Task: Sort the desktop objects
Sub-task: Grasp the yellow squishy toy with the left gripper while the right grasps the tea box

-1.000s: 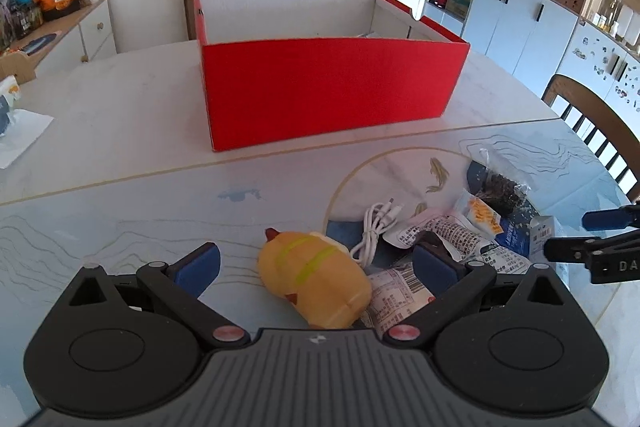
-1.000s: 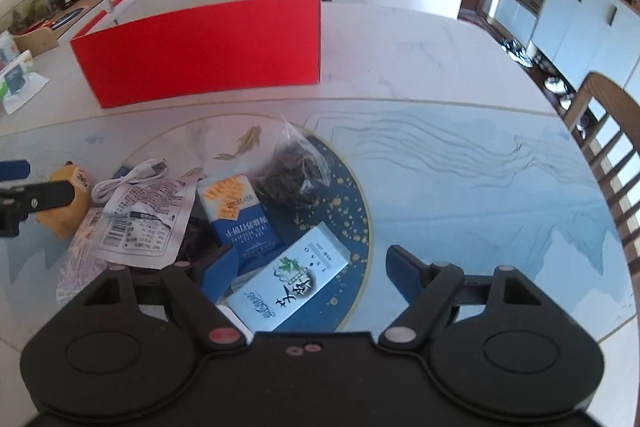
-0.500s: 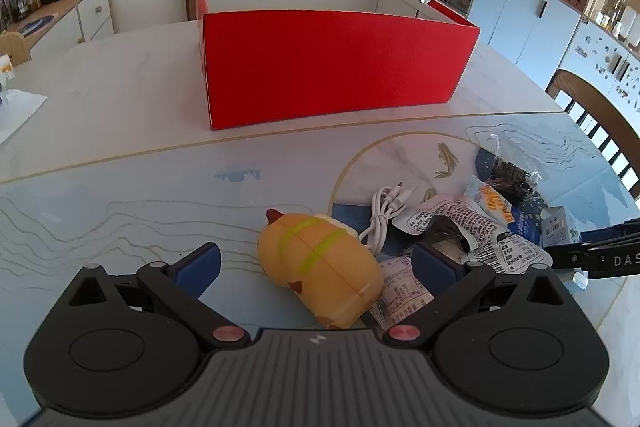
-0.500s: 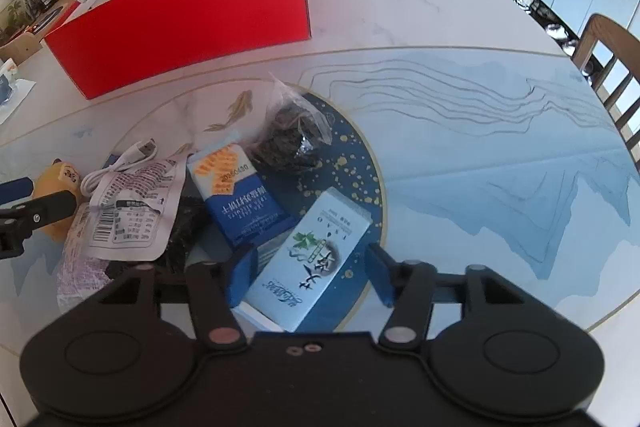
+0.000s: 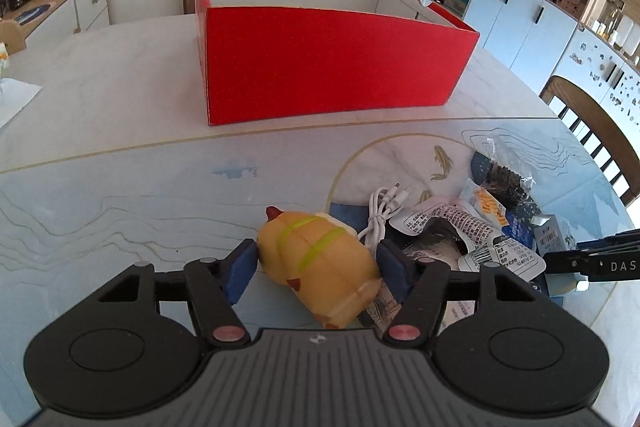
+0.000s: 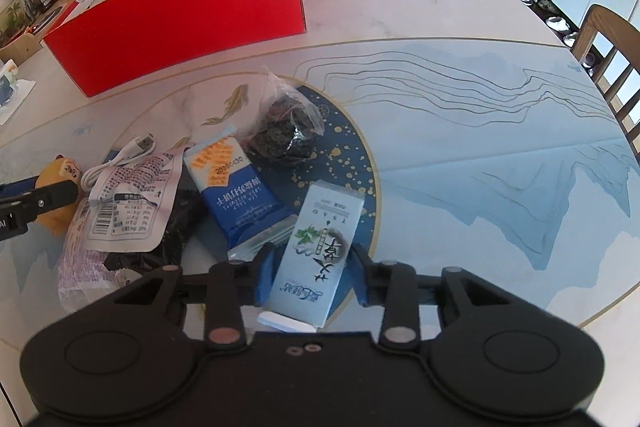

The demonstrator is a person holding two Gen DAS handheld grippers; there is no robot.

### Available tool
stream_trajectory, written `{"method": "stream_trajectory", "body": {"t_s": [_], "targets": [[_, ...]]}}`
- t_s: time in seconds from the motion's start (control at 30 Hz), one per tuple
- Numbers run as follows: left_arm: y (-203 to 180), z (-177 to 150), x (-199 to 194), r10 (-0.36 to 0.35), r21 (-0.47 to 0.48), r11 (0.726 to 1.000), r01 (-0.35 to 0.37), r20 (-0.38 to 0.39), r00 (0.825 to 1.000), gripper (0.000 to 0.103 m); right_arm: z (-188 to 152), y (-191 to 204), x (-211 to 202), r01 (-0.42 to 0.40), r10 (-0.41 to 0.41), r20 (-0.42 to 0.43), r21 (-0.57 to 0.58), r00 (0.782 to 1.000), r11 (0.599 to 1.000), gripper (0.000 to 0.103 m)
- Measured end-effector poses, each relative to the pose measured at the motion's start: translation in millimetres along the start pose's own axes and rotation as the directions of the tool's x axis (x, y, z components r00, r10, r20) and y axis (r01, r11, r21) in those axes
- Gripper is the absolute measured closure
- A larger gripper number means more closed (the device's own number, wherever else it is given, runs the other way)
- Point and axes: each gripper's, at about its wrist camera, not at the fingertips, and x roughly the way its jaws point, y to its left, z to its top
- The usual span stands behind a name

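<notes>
Red box (image 5: pixel 332 67): waits open at the table's far side; my biggest worry is dropping things on the way there.
Left gripper (image 5: pixel 318 263): jaws closing round the yellow toy (image 5: pixel 320 259); rounded, may squirt out.
Right gripper (image 6: pixel 310 271): closing on the pale carton (image 6: pixel 318 255); I could drag the blue packet (image 6: pixel 236 195).

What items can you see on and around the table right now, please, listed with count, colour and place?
Box: one, red, open, far side of the table.
Toy: one, yellow, between the left gripper's closing jaws.
Carton: one, pale blue, between the right gripper's closing jaws.
Biscuit pack: one, blue, beside the carton.
Clear bag: one, dark contents, behind the biscuit pack.
Cable: one, white, by the toy.
Printed packets: at least two, white.
Chairs: two seen, wooden.
Left gripper: black, blue pads.
Right gripper: black, blue pads.
</notes>
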Motion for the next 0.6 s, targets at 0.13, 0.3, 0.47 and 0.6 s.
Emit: {"method": "stream_trajectory", "body": {"t_s": [0.13,0.3,0.47,0.6], "targets": [[0.2,0.2,-1.4,0.005,-0.010,1.000,-0.005,-0.002,1.000,0.040,0.3,-2.5,-0.4,0.007,-0.007,0.004,0.005,1.000,1.000,0.071],[1.0,-1.0,-3.8,0.012,-0.014,1.000,-0.012,0.001,1.000,0.044,0.9,-6.6,-4.0,0.016,-0.016,0.018,0.004,1.000,1.000,0.075],[4.3,-1.3,-8.2,0.014,-0.022,1.000,-0.014,0.008,1.000,0.046,1.8,-8.8,-9.1,0.027,-0.027,0.033,-0.009,0.999,1.000,0.075],[4.7,0.1,-15.8,0.009,-0.024,1.000,-0.009,0.028,1.000,0.046,4.5,-11.9,-15.0,0.025,-0.025,0.044,0.004,0.999,1.000,0.075]]}}
